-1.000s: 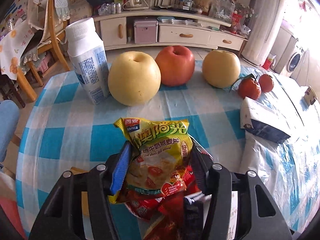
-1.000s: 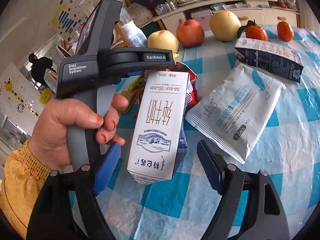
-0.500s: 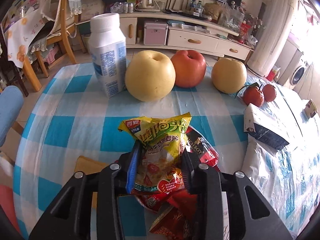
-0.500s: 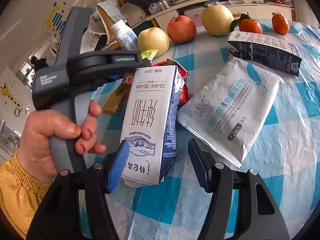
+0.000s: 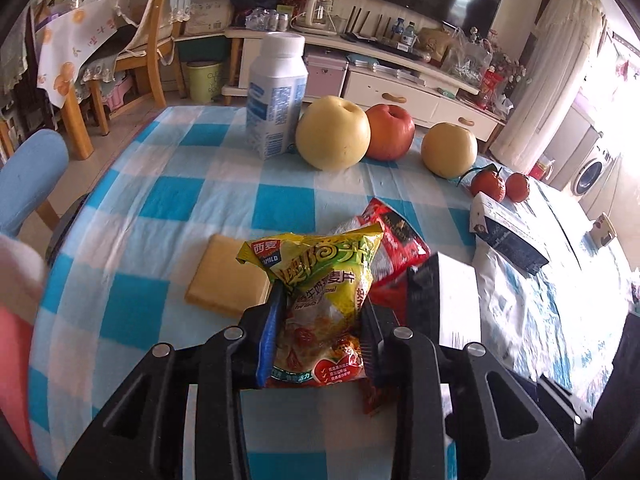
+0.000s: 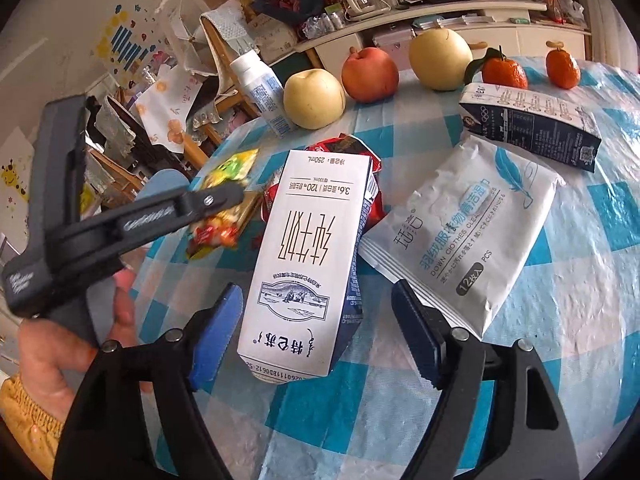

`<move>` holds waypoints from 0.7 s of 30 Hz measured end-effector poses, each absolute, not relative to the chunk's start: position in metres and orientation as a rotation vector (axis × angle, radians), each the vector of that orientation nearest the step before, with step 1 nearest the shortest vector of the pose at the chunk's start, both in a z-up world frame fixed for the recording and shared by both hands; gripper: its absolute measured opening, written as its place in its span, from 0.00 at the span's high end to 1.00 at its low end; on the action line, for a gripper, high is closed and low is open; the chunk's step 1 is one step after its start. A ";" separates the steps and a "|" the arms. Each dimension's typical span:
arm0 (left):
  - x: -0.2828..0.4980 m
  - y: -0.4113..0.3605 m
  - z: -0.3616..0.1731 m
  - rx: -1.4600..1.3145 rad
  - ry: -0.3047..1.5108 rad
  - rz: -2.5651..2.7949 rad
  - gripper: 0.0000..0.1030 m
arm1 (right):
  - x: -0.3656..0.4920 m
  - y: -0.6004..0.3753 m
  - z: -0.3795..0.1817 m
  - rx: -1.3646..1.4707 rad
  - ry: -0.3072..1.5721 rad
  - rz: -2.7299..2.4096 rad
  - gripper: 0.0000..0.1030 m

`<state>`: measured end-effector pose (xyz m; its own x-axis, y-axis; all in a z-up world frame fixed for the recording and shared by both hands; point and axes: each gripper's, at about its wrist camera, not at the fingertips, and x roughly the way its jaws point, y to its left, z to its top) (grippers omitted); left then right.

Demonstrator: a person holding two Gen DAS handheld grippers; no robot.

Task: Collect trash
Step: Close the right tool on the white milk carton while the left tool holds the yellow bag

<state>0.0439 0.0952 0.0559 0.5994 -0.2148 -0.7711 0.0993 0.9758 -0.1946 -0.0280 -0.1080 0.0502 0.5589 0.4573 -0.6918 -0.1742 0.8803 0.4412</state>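
My left gripper (image 5: pixel 320 308) is shut on a yellow-green snack packet (image 5: pixel 324 276) and holds it just above the checked tablecloth (image 5: pixel 168 208). In the right wrist view the same packet (image 6: pixel 228 168) hangs from the left gripper (image 6: pixel 224 196) at the left. A white milk carton (image 6: pixel 312 240) lies on a red wrapper (image 6: pixel 344 146). The carton sits between the jaws of my right gripper (image 6: pixel 316 296), which are opening. Its blue pads (image 6: pixel 216 336) stand clear of the carton's sides.
A white wipes pack (image 6: pixel 472 224) and a dark carton (image 6: pixel 532 128) lie to the right. A tan flat block (image 5: pixel 228 280) lies left of the packet. At the far edge stand a white bottle (image 5: pixel 276 96), two pears (image 5: pixel 332 138), an apple (image 5: pixel 390 132) and two tangerines (image 5: pixel 488 186).
My left gripper closed on the snack packet and drew it back and slightly up, uncovering the tan block. The right gripper narrowed around the milk carton, then widened again.
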 end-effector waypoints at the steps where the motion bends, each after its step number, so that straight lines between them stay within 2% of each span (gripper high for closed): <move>1: 0.036 0.100 0.057 -0.147 0.903 -0.179 0.66 | -0.028 -0.107 0.051 0.328 0.904 0.376 0.24; 10: -0.004 0.125 0.054 -0.201 0.857 -0.159 0.67 | -0.028 -0.099 0.047 0.251 0.902 0.355 0.27; 13: -0.012 0.132 0.052 -0.202 0.838 -0.154 0.67 | -0.028 -0.098 0.046 0.239 0.898 0.351 0.31; 18: -0.017 0.138 0.050 -0.196 0.831 -0.161 0.67 | -0.029 -0.097 0.050 0.239 0.889 0.328 0.31; 19: -0.017 0.140 0.050 -0.190 0.827 -0.160 0.67 | -0.029 -0.097 0.052 0.244 0.885 0.332 0.30; 21: -0.018 0.143 0.050 -0.186 0.826 -0.159 0.67 | -0.030 -0.096 0.055 0.248 0.879 0.340 0.20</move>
<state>-0.0181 0.1427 0.0498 0.6678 -0.2120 -0.7135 0.0679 0.9719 -0.2253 -0.0298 -0.0957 0.0550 0.5899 0.3892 -0.7075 -0.1880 0.9183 0.3484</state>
